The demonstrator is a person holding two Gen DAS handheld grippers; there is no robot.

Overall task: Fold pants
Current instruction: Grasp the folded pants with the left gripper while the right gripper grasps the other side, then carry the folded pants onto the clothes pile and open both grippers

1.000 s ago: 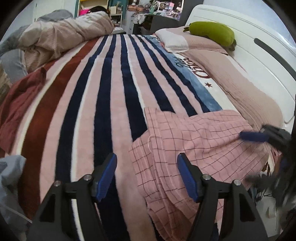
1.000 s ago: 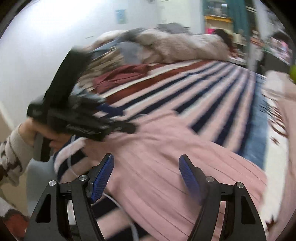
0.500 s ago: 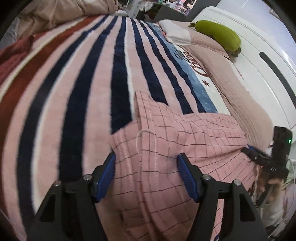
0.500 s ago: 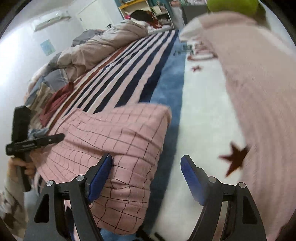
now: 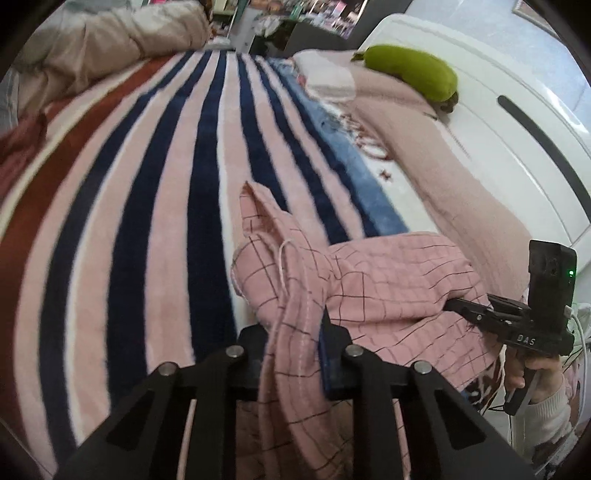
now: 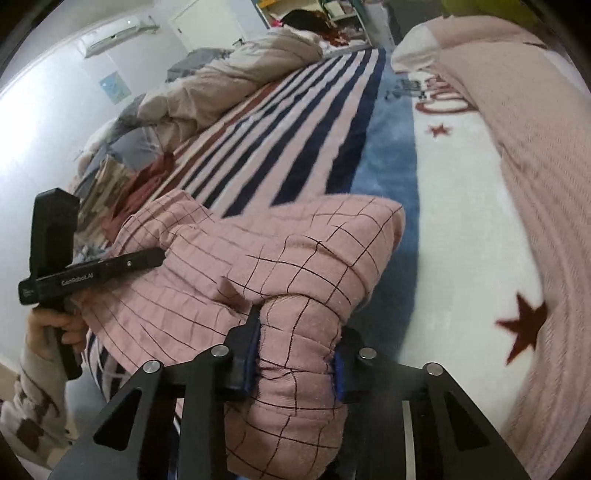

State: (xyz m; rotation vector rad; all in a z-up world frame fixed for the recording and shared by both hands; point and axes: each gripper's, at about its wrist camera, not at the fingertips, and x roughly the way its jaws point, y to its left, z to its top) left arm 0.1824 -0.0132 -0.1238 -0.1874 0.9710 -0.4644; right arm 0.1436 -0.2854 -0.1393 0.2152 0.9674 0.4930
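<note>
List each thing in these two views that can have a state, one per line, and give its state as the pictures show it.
Left tool: shut on the pants.
Right tool: shut on the pants.
Pants: bunched, unfolded, partly lying on the bed, gripped at two places.
Drawstring: loose, hanging over the fabric.
Striped blanket: spread flat on the bed.
Beige duvet: crumpled in a heap at the far side.
Green plush: lying by the headboard.

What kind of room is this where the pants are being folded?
Most likely a bedroom. The pink checked pants lie on a bed covered by a striped blanket, with a white headboard along one side, a rumpled duvet piled at the far end, and an air conditioner mounted high on the wall.
</note>
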